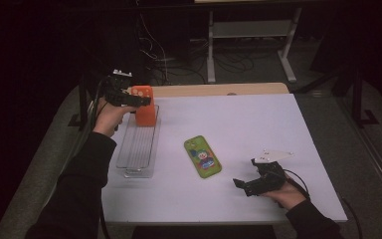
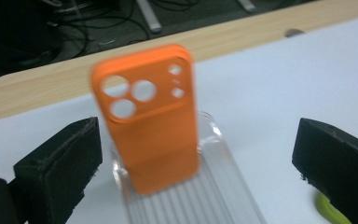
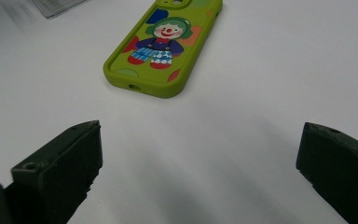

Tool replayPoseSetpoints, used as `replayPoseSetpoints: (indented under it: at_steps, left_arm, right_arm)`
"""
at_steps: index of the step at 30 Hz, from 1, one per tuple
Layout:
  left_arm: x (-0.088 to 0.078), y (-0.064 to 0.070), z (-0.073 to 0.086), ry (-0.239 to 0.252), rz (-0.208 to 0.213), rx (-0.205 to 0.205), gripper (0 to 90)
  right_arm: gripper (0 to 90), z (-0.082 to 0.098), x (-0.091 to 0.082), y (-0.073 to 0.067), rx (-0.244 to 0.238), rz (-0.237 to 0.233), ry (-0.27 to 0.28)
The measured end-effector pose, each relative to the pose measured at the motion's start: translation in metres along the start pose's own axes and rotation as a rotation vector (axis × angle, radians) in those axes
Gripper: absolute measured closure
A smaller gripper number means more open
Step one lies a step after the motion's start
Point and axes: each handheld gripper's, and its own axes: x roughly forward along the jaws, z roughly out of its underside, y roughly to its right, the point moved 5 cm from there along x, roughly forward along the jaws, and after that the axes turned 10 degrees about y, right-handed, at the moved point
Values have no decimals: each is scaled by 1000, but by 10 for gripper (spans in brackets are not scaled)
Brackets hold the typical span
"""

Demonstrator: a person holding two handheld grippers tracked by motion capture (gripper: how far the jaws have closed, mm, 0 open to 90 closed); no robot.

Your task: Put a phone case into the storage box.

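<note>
An orange silicone phone case (image 2: 149,121) with round camera cut-outs stands upright at the far end of a long clear ribbed plastic tray (image 1: 138,149), which lies along the left side of the white table (image 1: 258,124). In the high view the orange case (image 1: 144,105) rises above the tray's far end, and the left gripper (image 1: 140,102) is held up right beside it at the far left of the table. The left gripper view looks along its two black jaws, which are spread wide, one on each side of the case with clear gaps between; they grip nothing and do not touch the case, which looks slightly blurred and leans a little.

A green phone case printed with a clown figure (image 1: 202,157) lies flat near the middle of the table, just right of the tray and apart from it. The right gripper (image 1: 242,186) sits low at the near right, well apart from the orange case, its jaws pointing left toward the green case (image 3: 164,46). Its jaws too are wide apart and empty, with bare white tabletop between them
</note>
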Motion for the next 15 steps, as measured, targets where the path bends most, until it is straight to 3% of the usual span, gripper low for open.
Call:
replayPoseSetpoints:
  at_steps: [8,15]
  left_arm:
    - [-17,40,12,29,108,61,8]
    - [-22,79,19,62,193,85,8]
  right_arm:
    - [0,0,-1,-1,-8,0,5]
    - [0,0,-1,0,-4,3,3]
